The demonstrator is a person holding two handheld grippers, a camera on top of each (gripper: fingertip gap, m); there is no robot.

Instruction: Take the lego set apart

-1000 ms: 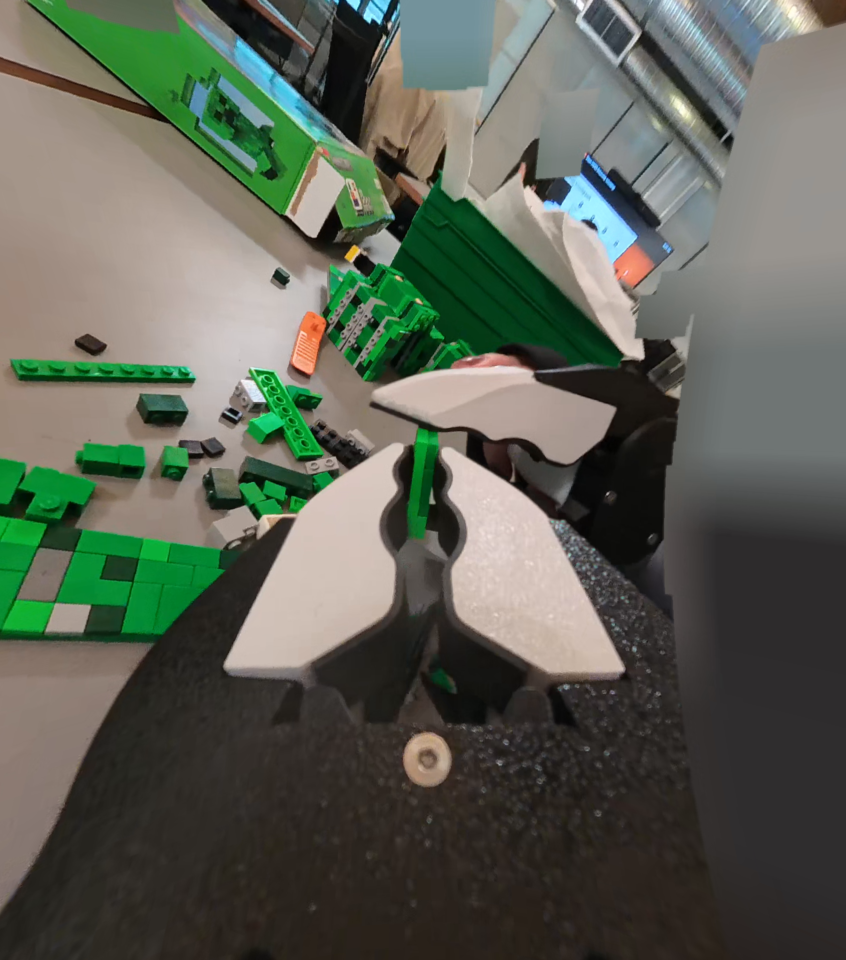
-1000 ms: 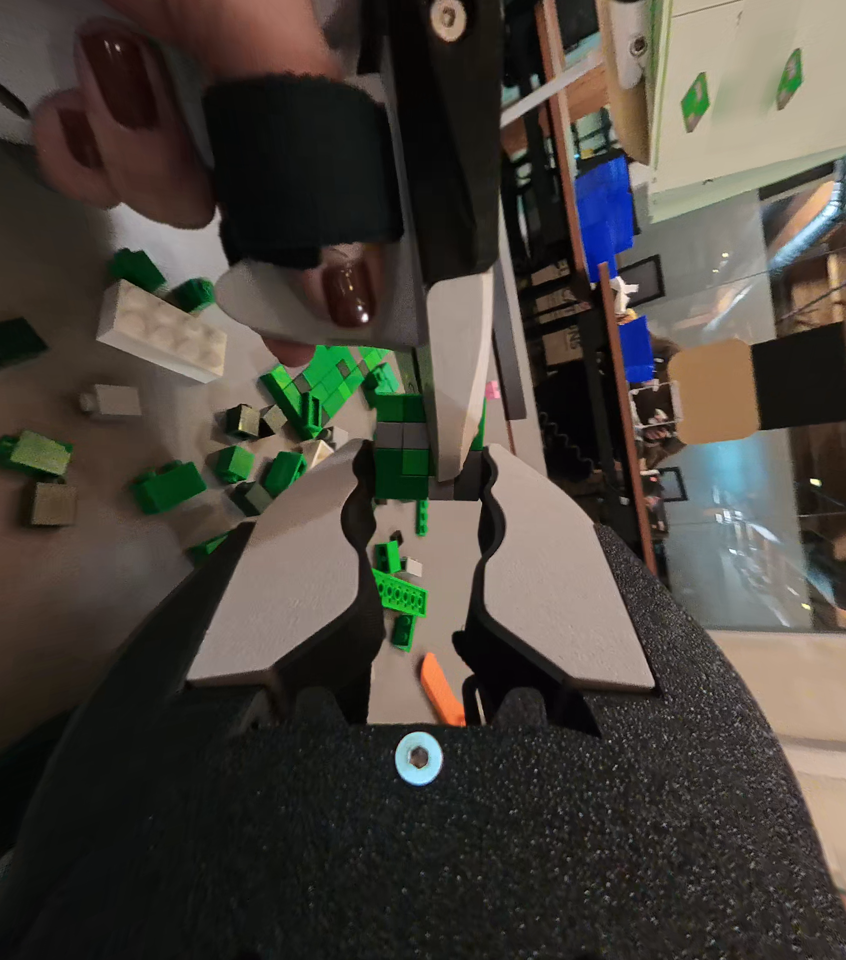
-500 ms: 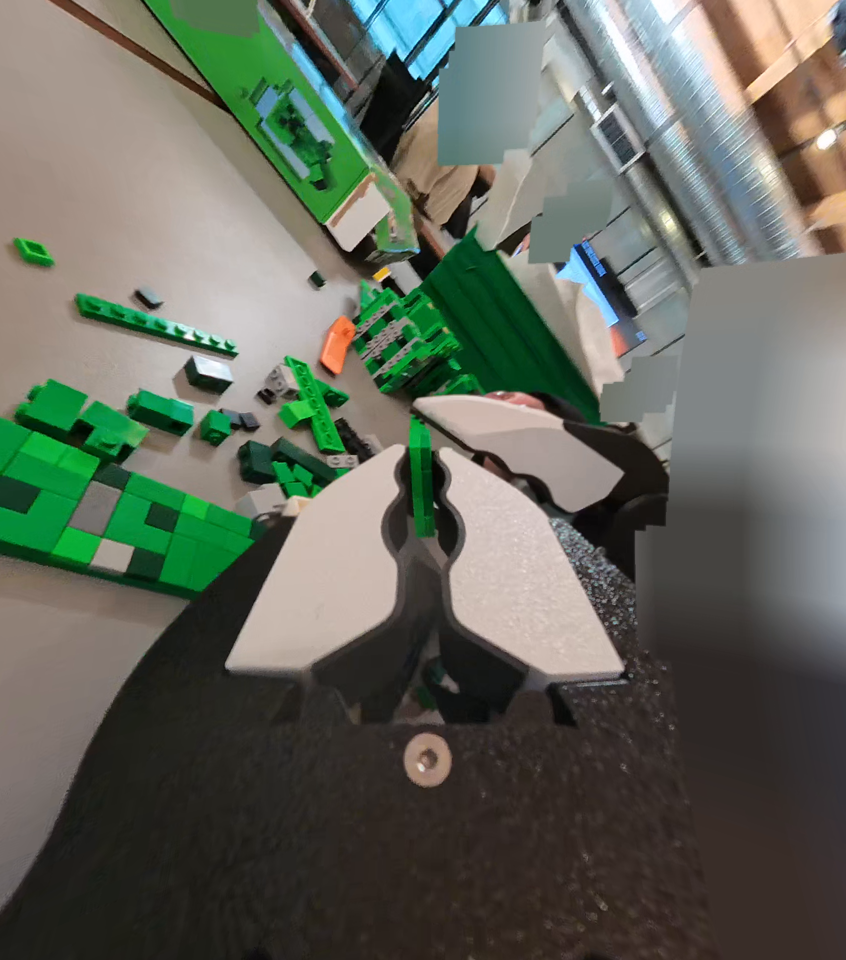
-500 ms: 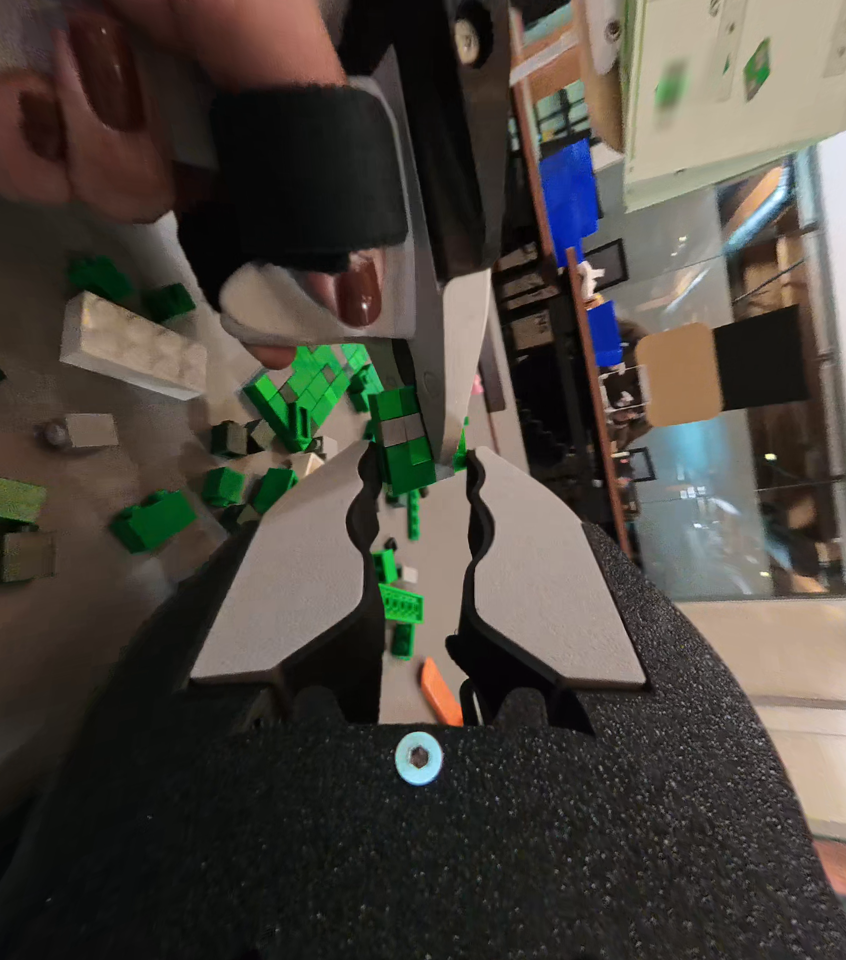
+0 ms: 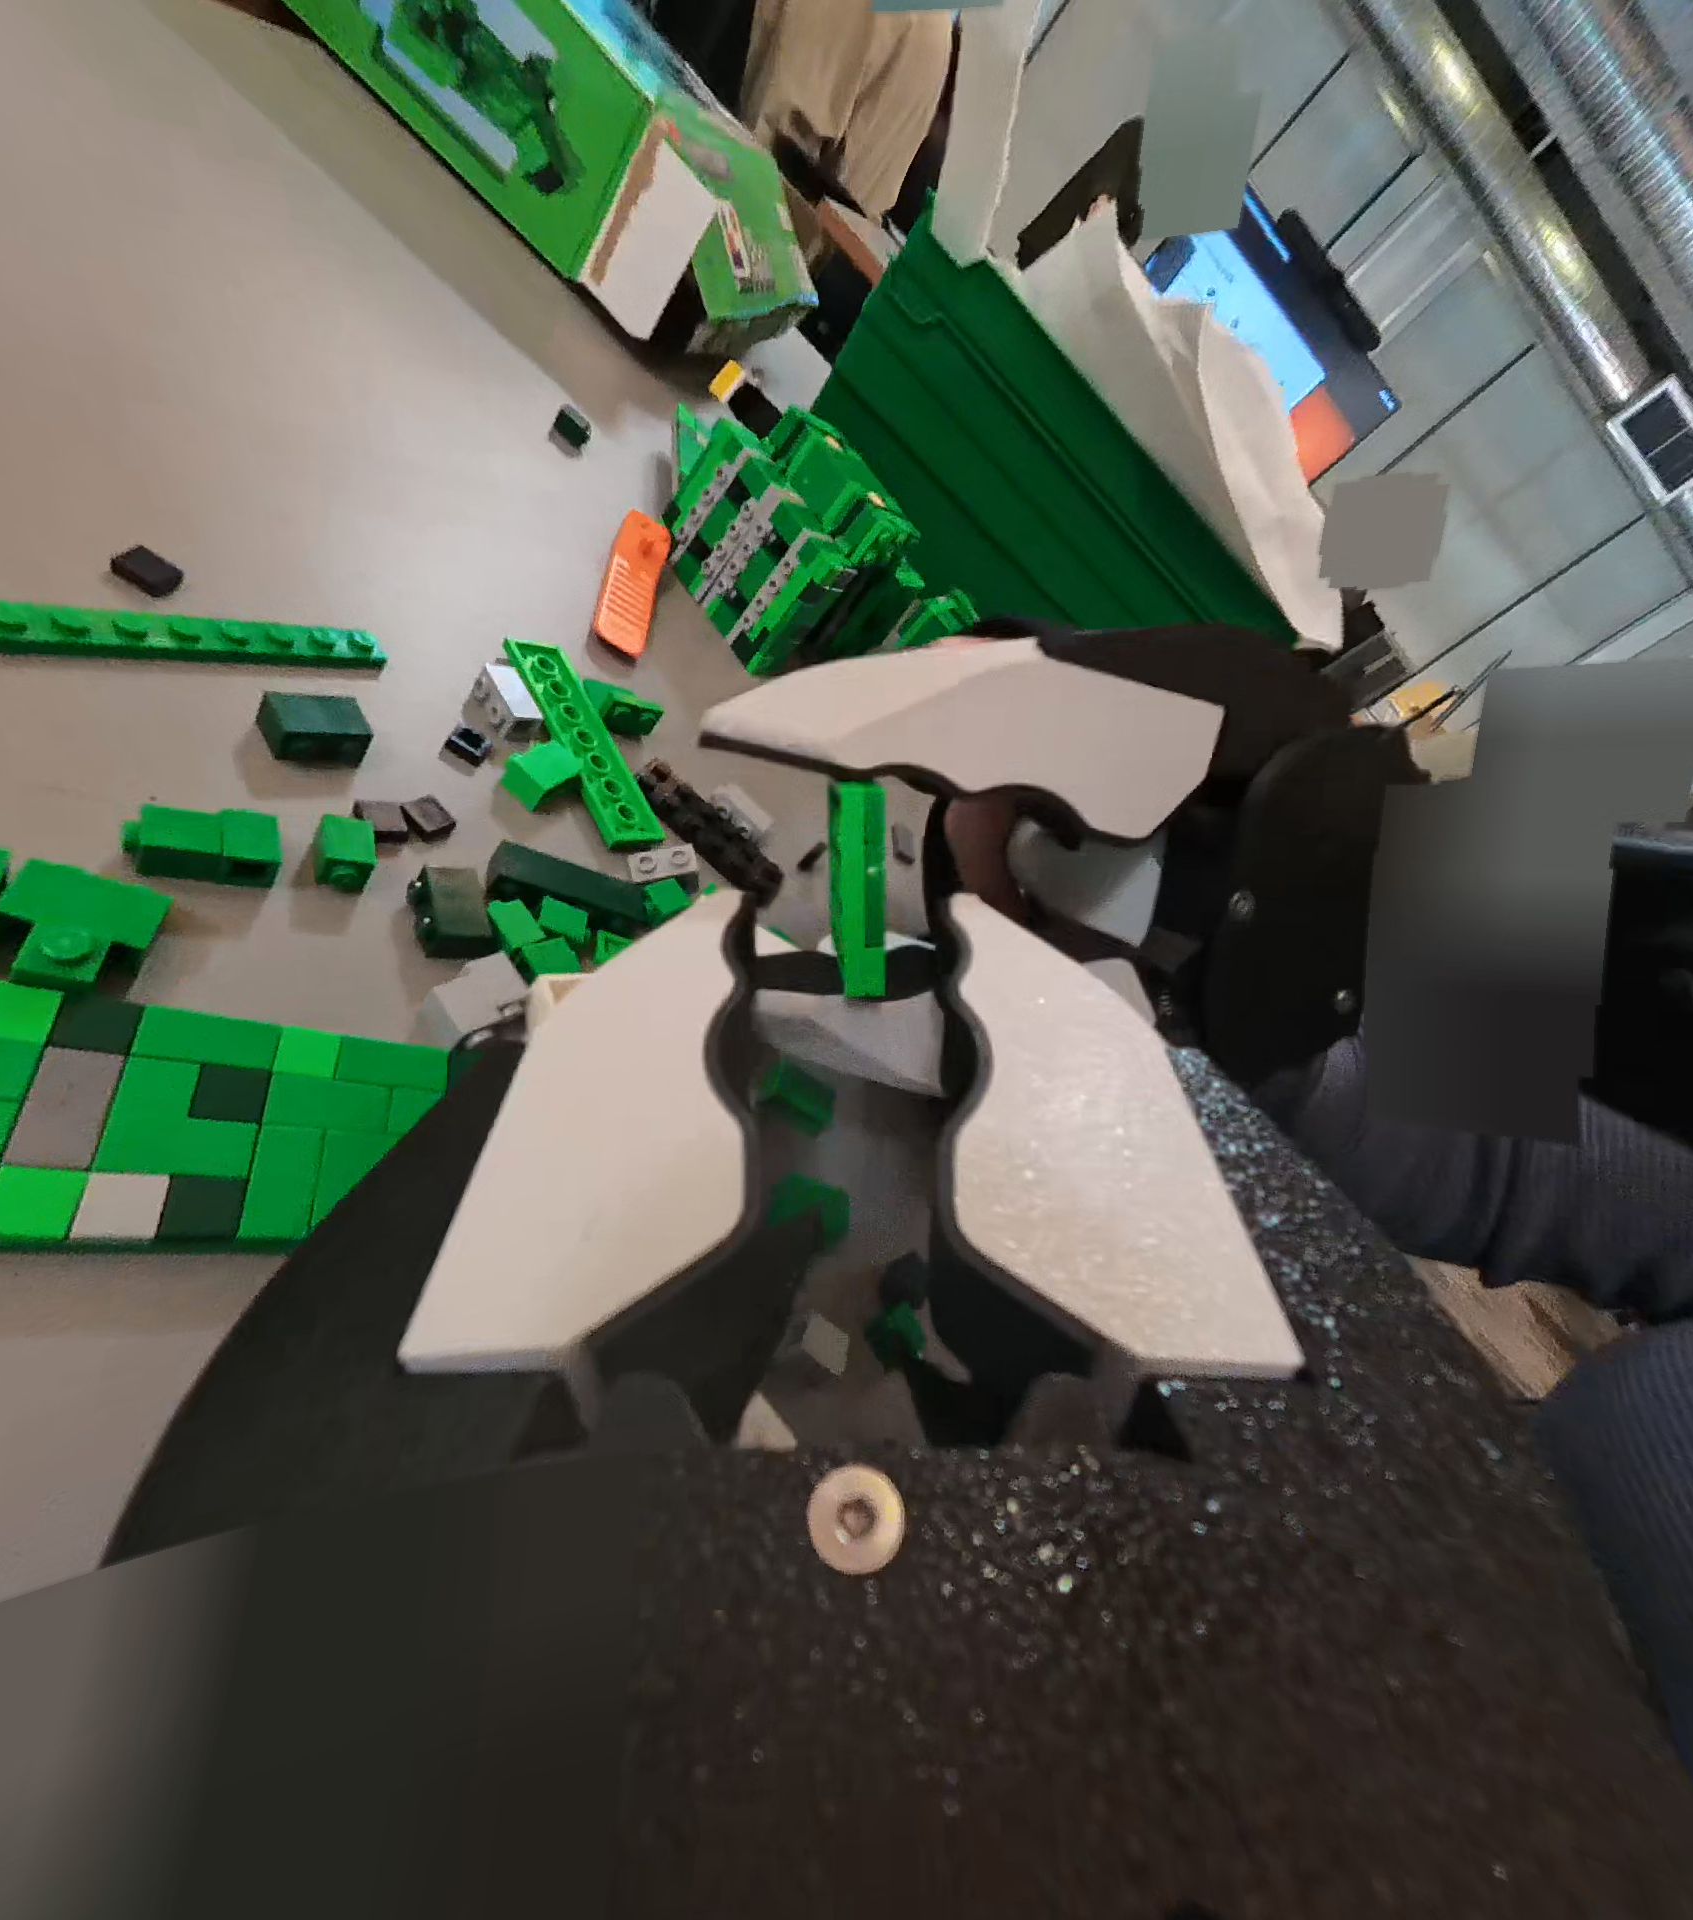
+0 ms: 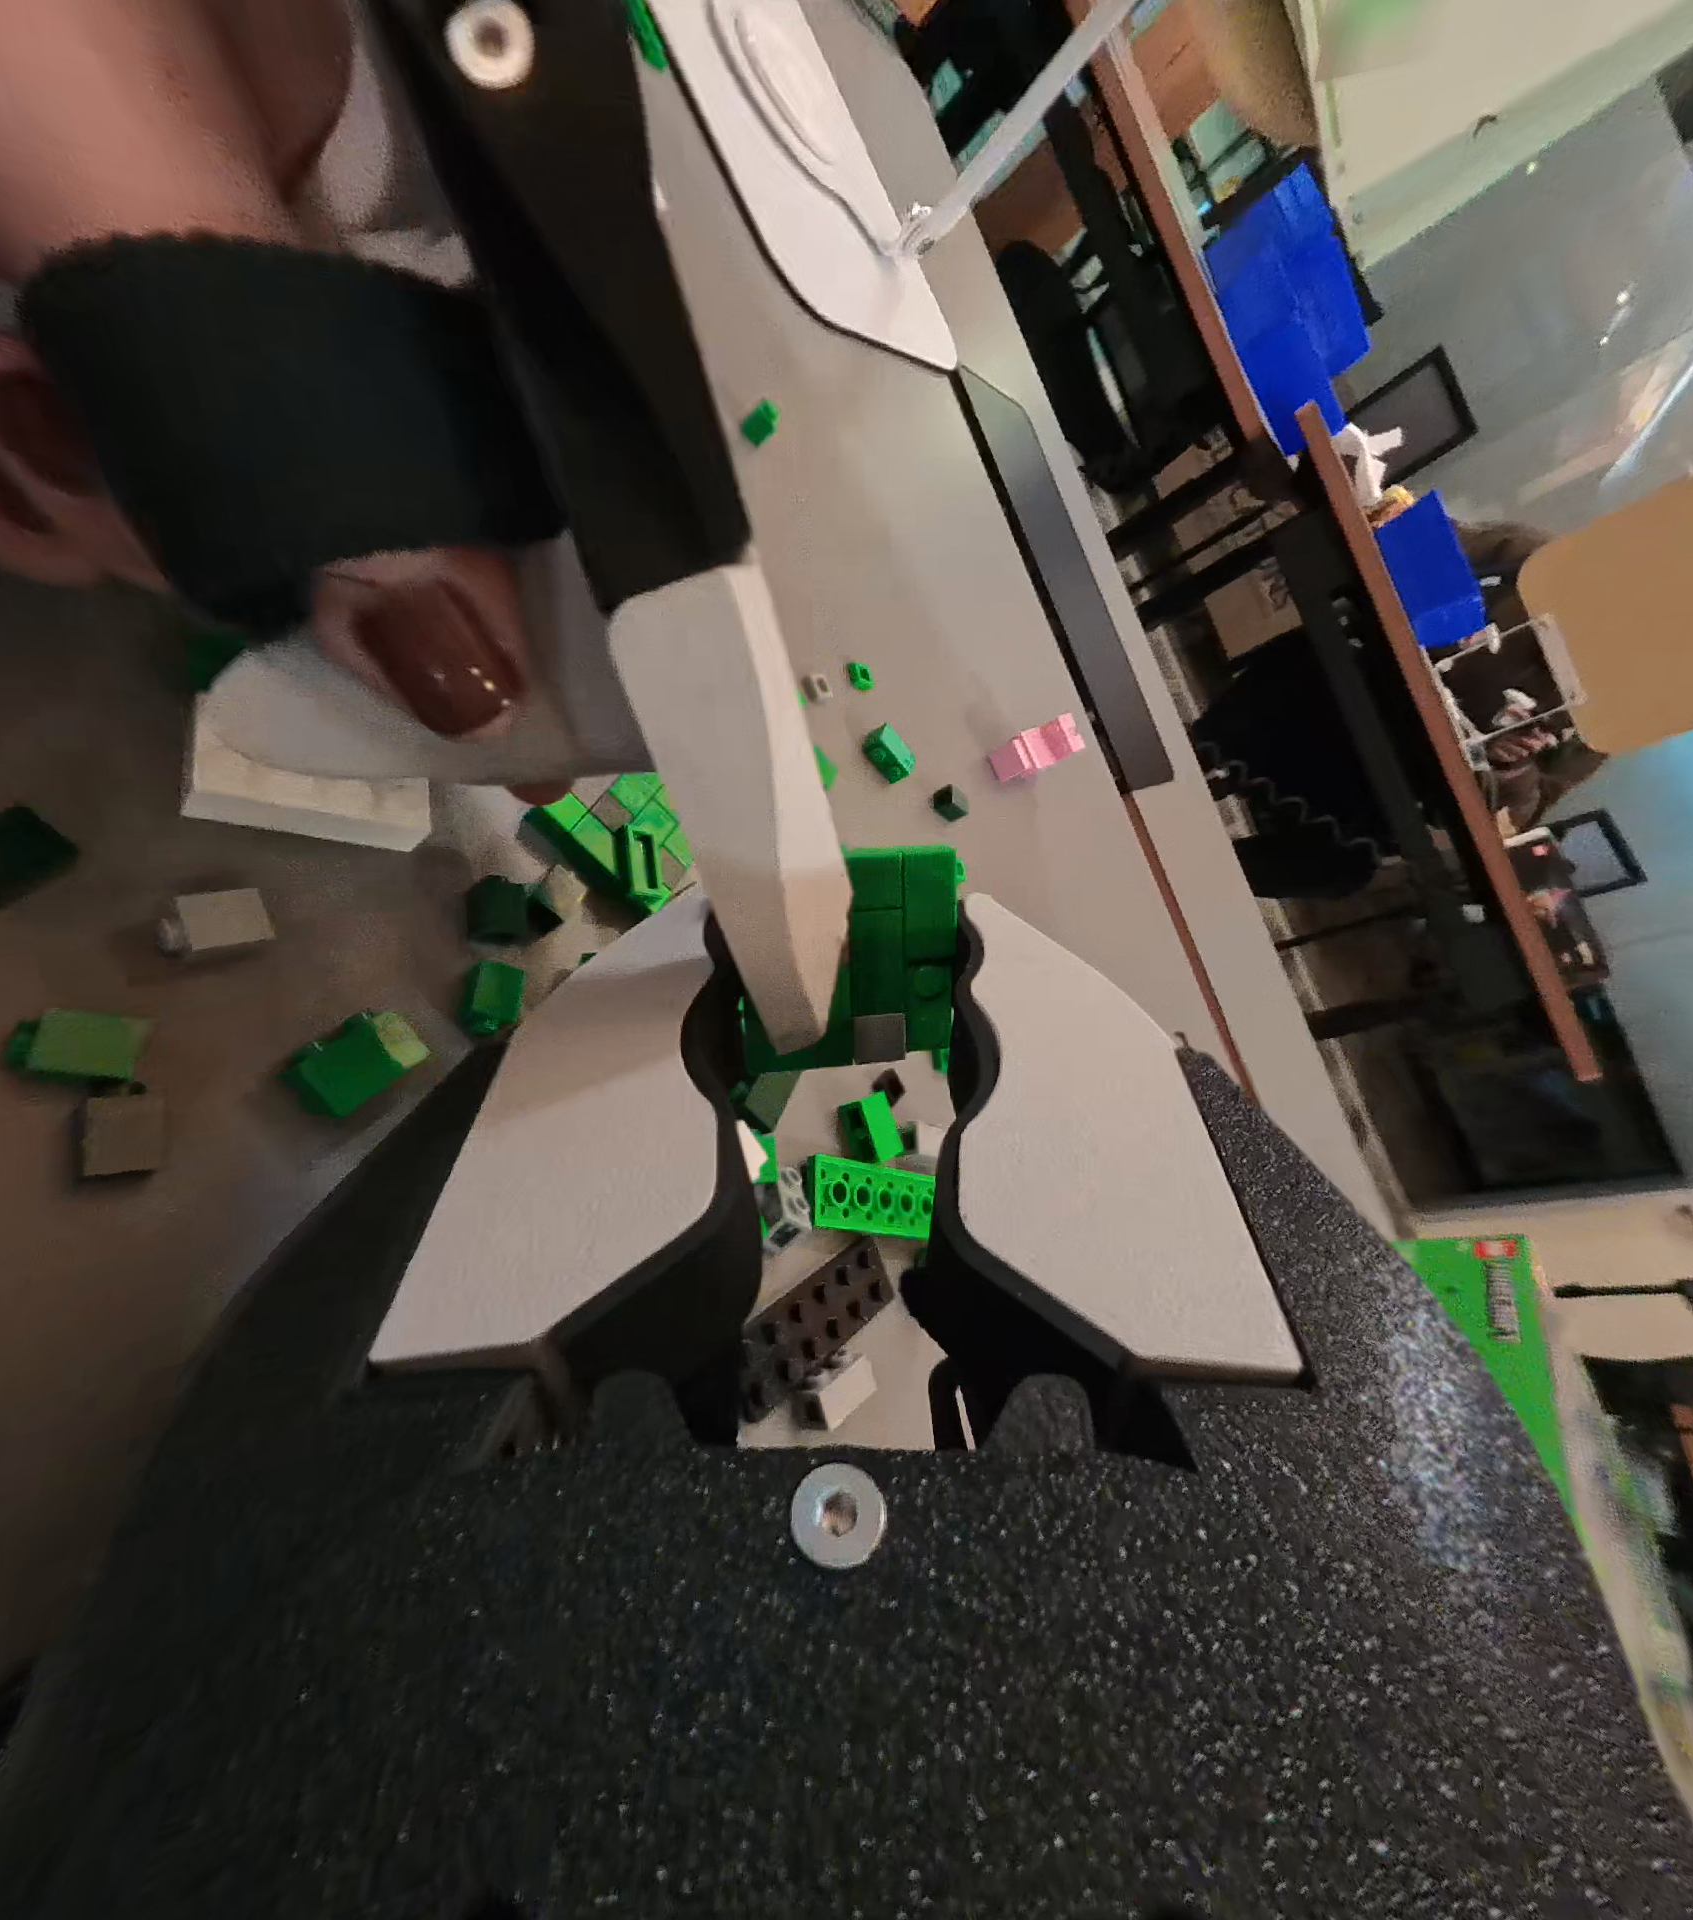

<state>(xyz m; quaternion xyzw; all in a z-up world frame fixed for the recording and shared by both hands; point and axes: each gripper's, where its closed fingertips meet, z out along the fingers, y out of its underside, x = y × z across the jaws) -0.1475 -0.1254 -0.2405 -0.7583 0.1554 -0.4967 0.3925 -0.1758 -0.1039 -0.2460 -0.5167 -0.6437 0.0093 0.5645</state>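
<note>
Left wrist view: my left hand-held gripper [image 5: 847, 945] is released, jaws apart around the green lego piece [image 5: 857, 888] the right hand-held gripper [image 5: 935, 727] grasps above the desk [image 5: 146, 312]; a printed green box [image 5: 551, 135] lies beyond.

Right wrist view: my right hand-held gripper [image 6: 837, 977] looks spread, the piece [image 6: 899, 956] at its tips.

Each camera sits just behind its own gripper and looks out along the two fingers, tilted, low and close over the table [image 5: 146, 343]. The left one faces the table's far edge, where the green box [image 5: 551, 135] lies, and the right one faces the room's shelves. Both see the green panel [image 5: 861, 894] [image 6: 899, 956] and loose bricks.
</note>
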